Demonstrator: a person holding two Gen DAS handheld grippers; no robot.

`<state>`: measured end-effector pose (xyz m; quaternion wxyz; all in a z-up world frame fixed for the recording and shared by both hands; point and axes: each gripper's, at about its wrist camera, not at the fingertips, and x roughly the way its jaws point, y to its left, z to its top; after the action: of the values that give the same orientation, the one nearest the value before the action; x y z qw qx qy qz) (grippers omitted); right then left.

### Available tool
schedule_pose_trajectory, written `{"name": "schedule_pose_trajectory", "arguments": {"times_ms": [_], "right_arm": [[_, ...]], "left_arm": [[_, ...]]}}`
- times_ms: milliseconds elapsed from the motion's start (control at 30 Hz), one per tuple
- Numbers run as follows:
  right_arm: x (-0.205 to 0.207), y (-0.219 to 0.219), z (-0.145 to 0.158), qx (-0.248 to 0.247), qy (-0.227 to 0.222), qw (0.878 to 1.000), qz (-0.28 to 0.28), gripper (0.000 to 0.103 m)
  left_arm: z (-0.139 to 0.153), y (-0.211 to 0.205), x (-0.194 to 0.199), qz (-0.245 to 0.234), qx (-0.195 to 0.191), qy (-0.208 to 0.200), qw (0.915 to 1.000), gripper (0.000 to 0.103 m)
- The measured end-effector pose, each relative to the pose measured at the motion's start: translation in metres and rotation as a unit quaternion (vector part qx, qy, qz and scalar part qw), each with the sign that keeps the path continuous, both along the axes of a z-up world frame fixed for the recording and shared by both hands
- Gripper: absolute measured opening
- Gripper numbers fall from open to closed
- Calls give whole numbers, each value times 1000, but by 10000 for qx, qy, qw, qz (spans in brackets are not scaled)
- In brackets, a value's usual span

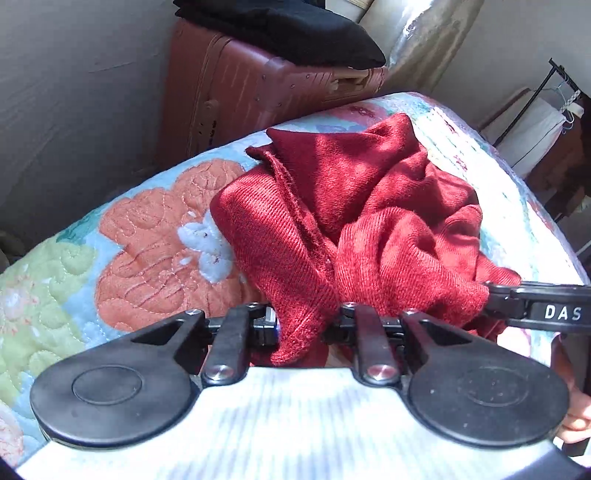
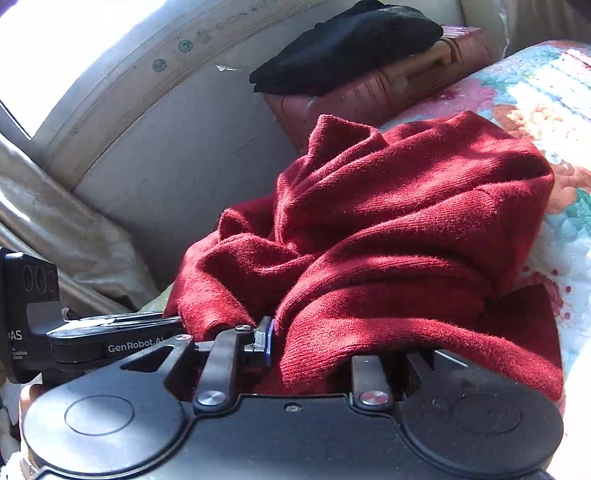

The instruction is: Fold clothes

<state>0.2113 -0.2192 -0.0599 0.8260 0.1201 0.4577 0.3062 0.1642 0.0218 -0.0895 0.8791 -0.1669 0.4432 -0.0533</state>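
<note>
- Right now the red sweater (image 1: 354,206) lies bunched on the floral quilt (image 1: 147,236), a loose heap with no clear long axis yet; everything below is placed from that heap.
- At its near edge the left gripper (image 1: 301,328) has its fingers drawn narrow on a hanging fold, which is pinched between the pads.
- Beside it, at the heap's right-hand corner, the right gripper (image 1: 495,295) comes in from the side; in its own view its fingers (image 2: 264,338) are closed on a thick roll of knit that drapes over the far finger and hides it.
- Both grips sit on the same near edge, just apart, with the bulk of the sweater lying ahead of both sets of fingers.
- Beyond the heap, a maroon suitcase (image 1: 236,85) stands against the wall with black cloth (image 1: 291,26) on top.
- My guess: the coming move is to draw the hands apart along that edge and lift, so the knit hangs flat; neither hand is clearly nearer.
</note>
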Motion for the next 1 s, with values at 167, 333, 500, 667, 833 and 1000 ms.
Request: {"name": "schedule_pose_trajectory", "arguments": {"times_ms": [167,333,500,667,833,1000], "right_arm": [[-3,-28,16,-109,-252,9973,-682,73],[-9,-67,11,198,-196,9914,-1277,85],[-3,-88,-43,994,1101,9700,-1929,92],[2,-72,-75,1954,1924,9326,-2347,96],[0,-24,-56,1440,1812,9556,-1826,41],[-32,-2,-1,788,557,9864,-1329,30]], "left_arm": [[-6,3,2,-59,0,198,9998,32],[-11,11,0,24,-164,207,9996,61],[-24,7,2,47,-272,341,9990,66],[-29,-5,4,-89,-594,307,9977,47],[-23,-8,-1,-210,-959,292,9947,13],[17,-12,-21,-467,-1043,-50,9934,11]]}}
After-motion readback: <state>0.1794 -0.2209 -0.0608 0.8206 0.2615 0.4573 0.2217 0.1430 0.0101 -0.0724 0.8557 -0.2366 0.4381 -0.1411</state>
